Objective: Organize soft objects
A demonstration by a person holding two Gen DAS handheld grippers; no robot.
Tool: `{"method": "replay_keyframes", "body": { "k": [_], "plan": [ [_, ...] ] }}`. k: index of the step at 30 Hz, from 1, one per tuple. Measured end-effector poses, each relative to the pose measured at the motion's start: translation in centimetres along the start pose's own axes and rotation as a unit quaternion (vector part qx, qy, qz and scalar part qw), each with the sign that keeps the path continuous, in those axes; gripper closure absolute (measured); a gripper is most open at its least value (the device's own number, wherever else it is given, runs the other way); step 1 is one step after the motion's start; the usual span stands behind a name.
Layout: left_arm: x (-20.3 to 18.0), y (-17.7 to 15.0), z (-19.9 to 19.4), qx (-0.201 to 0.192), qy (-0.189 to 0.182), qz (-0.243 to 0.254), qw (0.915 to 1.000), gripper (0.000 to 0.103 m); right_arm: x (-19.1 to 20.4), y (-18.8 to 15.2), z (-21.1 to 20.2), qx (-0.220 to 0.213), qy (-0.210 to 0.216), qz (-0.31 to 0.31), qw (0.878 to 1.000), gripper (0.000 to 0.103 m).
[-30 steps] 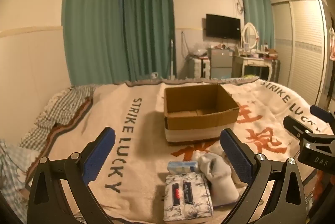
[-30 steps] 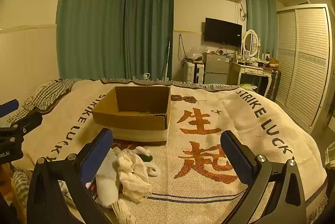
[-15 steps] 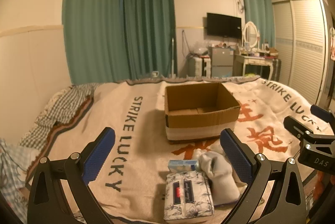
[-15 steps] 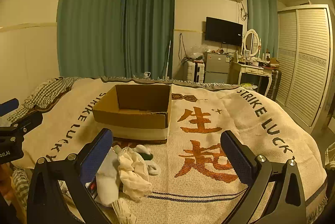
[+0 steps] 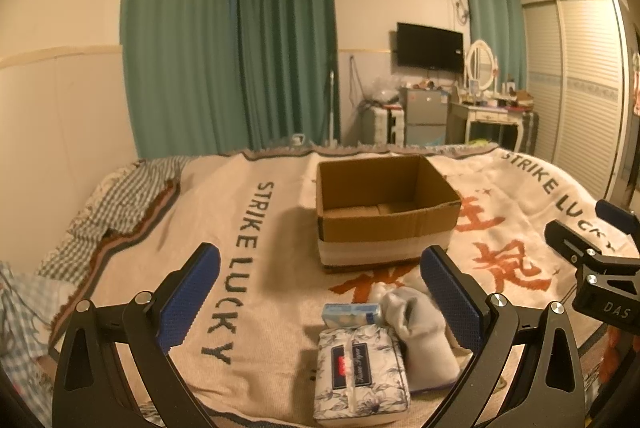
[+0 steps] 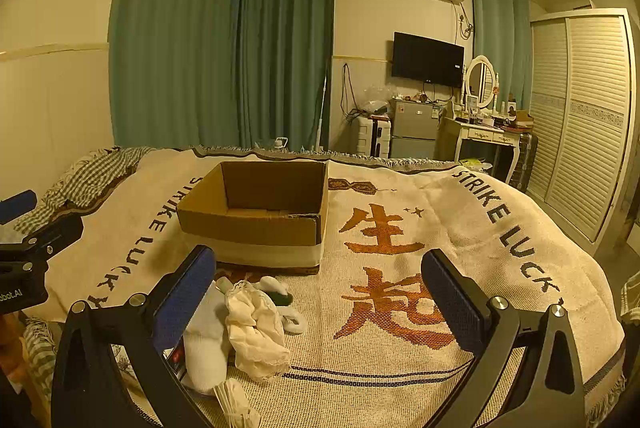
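An open, empty cardboard box (image 5: 384, 212) stands on the blanket-covered bed (image 5: 248, 268); it also shows in the right wrist view (image 6: 256, 216). In front of it lies a pile: a floral tissue pack (image 5: 360, 376), a small blue tissue pack (image 5: 350, 314), a white sock (image 5: 420, 332), a cream cloth (image 6: 256, 332) and a small white-and-green item (image 6: 280, 298). My left gripper (image 5: 320, 304) is open and empty, above the pile. My right gripper (image 6: 320, 304) is open and empty, right of the pile.
A checked pillow (image 5: 120, 204) lies at the bed's left. Green curtains, a TV (image 5: 430, 46), a small fridge, a dressing table and a white wardrobe (image 6: 584, 124) stand beyond the bed. The bed's near edge is just below the pile.
Both views have shifted very slightly; the box and pile sit a touch lower in frame. Both grippers stay open and empty.
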State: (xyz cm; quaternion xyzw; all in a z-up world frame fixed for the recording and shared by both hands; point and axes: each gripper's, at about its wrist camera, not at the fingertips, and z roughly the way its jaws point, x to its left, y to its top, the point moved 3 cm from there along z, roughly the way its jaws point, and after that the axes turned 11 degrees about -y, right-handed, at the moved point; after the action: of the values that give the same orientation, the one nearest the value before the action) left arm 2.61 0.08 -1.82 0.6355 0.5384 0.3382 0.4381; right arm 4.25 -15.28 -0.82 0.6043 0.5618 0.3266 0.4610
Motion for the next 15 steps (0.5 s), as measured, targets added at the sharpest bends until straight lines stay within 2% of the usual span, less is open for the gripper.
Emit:
{"method": "replay_keyframes", "body": {
  "k": [15],
  "plan": [
    [-0.02,-0.04,0.12,0.001,-0.002,0.000,1.0000,0.001,-0.04,-0.08,0.21,0.000,0.000,0.000,1.000,0.000]
  ]
}}
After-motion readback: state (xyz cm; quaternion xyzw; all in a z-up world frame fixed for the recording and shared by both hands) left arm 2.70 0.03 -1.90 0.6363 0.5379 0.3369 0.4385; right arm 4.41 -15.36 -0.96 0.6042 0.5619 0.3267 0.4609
